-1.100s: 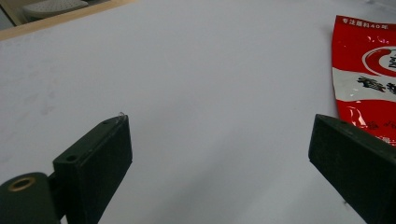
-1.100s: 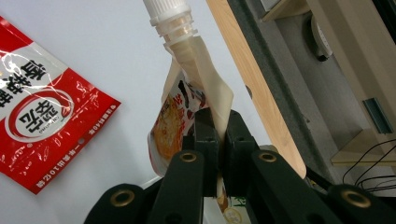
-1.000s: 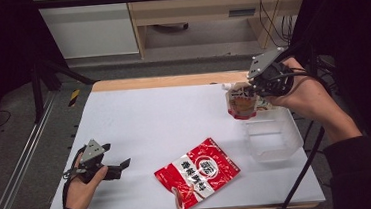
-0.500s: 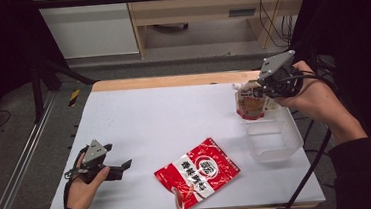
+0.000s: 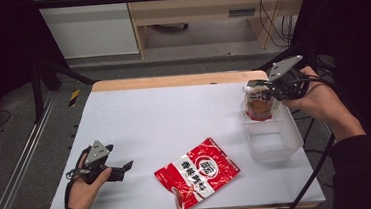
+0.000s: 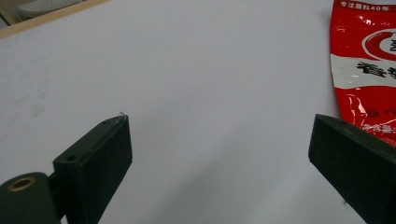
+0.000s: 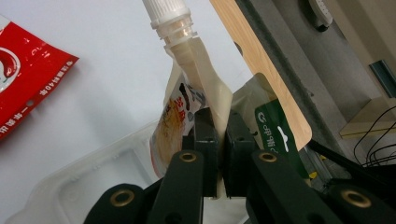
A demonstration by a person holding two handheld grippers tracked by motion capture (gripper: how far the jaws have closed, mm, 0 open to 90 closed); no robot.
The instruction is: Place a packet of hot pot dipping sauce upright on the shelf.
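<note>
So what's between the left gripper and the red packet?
Nothing: in the high view, bare white table separates the open left gripper from the red packet.

A white table (image 5: 174,120) with a wooden far edge carries a red snack packet (image 5: 197,174) lying flat near its front and a clear plastic container (image 5: 274,140) at right.

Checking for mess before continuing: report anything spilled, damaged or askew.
No spill or damage shows. The red packet lies askew near the table's front edge, and the spouted pouch hangs tilted in the right gripper above the clear container.
</note>
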